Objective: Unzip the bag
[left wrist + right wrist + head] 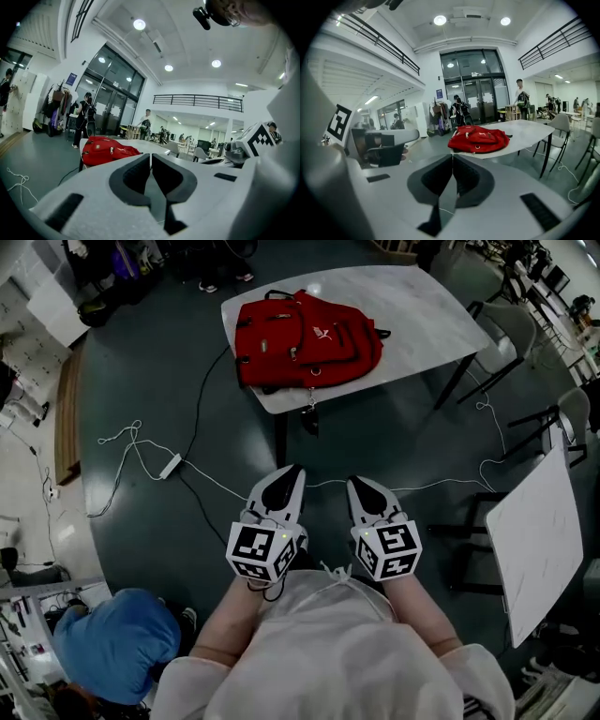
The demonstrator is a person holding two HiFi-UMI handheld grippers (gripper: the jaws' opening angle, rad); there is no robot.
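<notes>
A red backpack (pixel 305 341) lies flat on a pale marble-topped table (pixel 422 315) ahead of me, a strap hanging over the near edge. It also shows as a red backpack (pixel 107 150) in the left gripper view and a red backpack (pixel 478 138) in the right gripper view, well beyond the jaws. My left gripper (pixel 289 472) and right gripper (pixel 360 484) are held close to my body, side by side, far short of the table. Both are shut with nothing between the jaws.
White cables and a power strip (pixel 170 466) trail over the dark floor between me and the table. Chairs (pixel 511 334) stand to the right, with a white board (pixel 539 540) at the near right. A person in blue (pixel 117 643) crouches at the lower left.
</notes>
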